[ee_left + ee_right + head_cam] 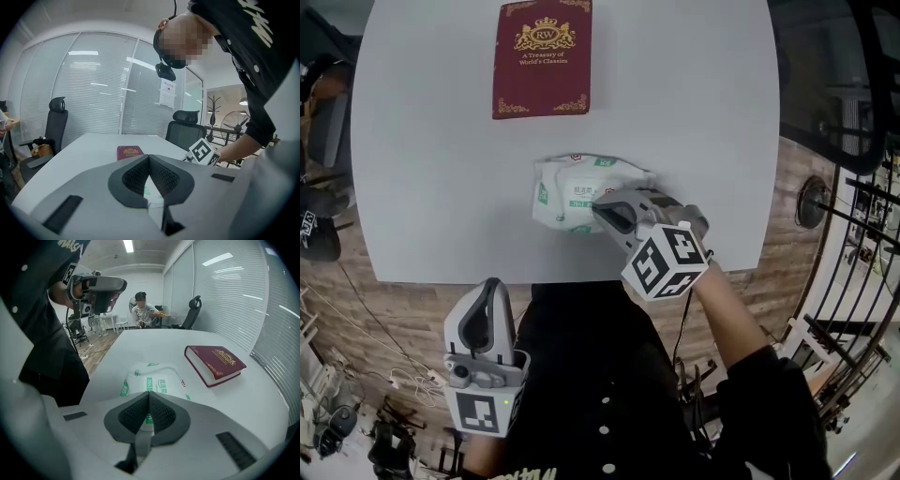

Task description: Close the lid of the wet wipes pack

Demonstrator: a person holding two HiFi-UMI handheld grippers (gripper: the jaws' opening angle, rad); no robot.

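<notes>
The wet wipes pack (567, 192) is lying mid-table (422, 187), nearer than the red book (542, 58). It is probably soft, light and slippery, so it is calling for a flat press on its lid. The right gripper (609, 216), jaws pressed together and empty, is hovering over its near-right end. The left gripper (491, 292) is hanging closed, off-table.

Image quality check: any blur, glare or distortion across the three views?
Head view: even light, no hard shadows, wipes pack slightly soft. Left gripper view: strong fisheye, dark corners, blinds bowed. Right gripper view: fisheye too, book crisp, ceiling light blown out.
</notes>
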